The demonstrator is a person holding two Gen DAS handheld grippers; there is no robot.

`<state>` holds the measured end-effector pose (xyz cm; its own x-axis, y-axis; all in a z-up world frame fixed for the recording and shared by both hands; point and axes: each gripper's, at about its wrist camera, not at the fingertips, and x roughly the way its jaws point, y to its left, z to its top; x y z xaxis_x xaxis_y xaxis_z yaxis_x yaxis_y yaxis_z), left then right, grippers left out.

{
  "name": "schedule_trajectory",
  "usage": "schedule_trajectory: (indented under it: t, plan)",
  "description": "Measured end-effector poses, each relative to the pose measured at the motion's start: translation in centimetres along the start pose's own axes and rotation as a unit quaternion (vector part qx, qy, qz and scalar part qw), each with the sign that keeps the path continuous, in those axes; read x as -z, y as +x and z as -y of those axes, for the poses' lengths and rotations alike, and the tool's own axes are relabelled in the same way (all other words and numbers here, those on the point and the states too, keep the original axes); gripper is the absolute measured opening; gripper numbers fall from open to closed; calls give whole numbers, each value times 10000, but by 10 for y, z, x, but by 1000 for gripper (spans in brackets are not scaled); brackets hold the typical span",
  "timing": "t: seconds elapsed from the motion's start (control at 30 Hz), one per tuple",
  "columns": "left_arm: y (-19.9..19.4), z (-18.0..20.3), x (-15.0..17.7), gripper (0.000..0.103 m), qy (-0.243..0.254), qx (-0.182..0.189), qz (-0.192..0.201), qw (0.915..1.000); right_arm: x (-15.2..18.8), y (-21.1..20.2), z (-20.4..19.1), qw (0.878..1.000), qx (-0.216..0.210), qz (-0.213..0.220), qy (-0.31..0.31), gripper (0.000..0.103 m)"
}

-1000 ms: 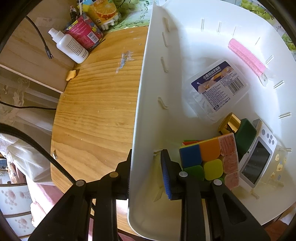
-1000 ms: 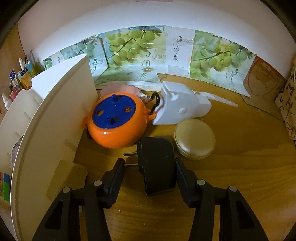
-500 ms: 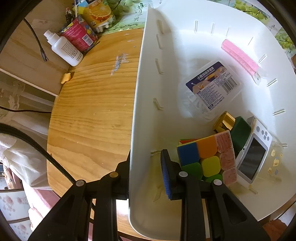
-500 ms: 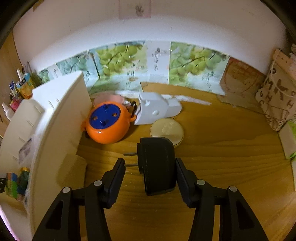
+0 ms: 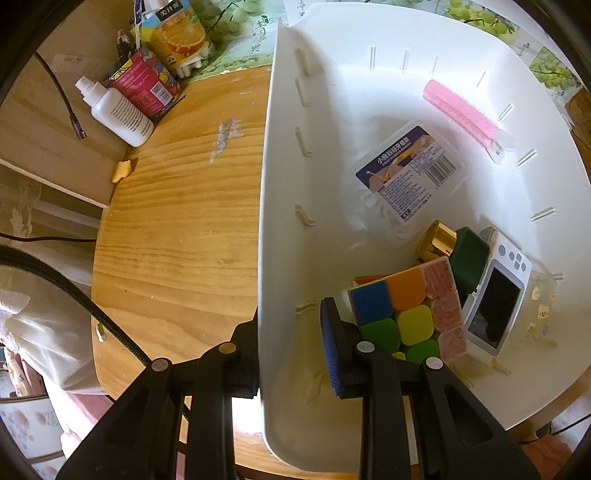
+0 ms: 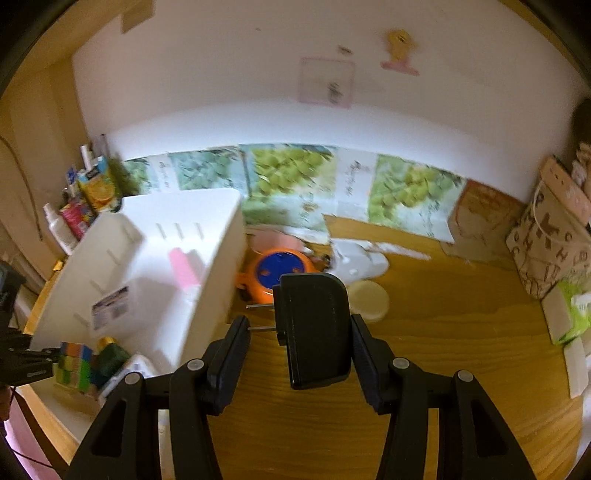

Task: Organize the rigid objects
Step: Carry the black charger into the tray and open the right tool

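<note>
A white plastic bin (image 5: 266, 221) stands tipped on the wooden table. My left gripper (image 5: 288, 321) is shut on its near wall, one finger outside and the blue-padded finger inside. In the bin lie a colour cube (image 5: 406, 306), a clear labelled box (image 5: 406, 173), a pink hair clip (image 5: 458, 107), a gold-and-green item (image 5: 465, 254) and a small white device with a screen (image 5: 495, 306). My right gripper (image 6: 298, 325) is shut on a black plug adapter (image 6: 314, 325), held above the table to the right of the bin (image 6: 207, 280). The adapter's metal prongs point at the left finger.
Behind the adapter sit an orange pot with a blue lid (image 6: 277, 266), a white plastic piece (image 6: 362, 258) and a round cream case (image 6: 369, 299). A white bottle (image 5: 114, 114) and a juice carton (image 5: 181, 33) stand at the table's far left. A paper bag (image 6: 550, 236) is at the right.
My right gripper has risen and drawn back with the adapter, so the pot and case look smaller and the bin's inside shows. The left gripper keeps its hold and has tilted slightly.
</note>
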<state>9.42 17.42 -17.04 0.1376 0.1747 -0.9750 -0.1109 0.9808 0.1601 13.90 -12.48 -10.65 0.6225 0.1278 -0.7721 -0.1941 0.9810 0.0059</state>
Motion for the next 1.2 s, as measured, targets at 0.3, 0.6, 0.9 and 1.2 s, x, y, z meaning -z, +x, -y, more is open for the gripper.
schedule_trajectory:
  t: [0.3, 0.6, 0.9, 1.2]
  plan:
    - [-3, 0, 1, 28, 184, 68, 61, 9998, -13, -18, -40, 9989, -281, 201, -329, 54]
    - [-2, 0, 1, 28, 301, 100, 39, 9995, -15, -22, -82, 9950, -691, 236, -674, 54]
    - [-2, 0, 2, 27, 309, 137, 69, 9994, -15, -23, -113, 9904, -984, 185, -952, 54]
    - [-2, -1, 2, 28, 283, 166, 89, 9994, -15, -23, -119, 9872, -1103, 225, -1129, 58]
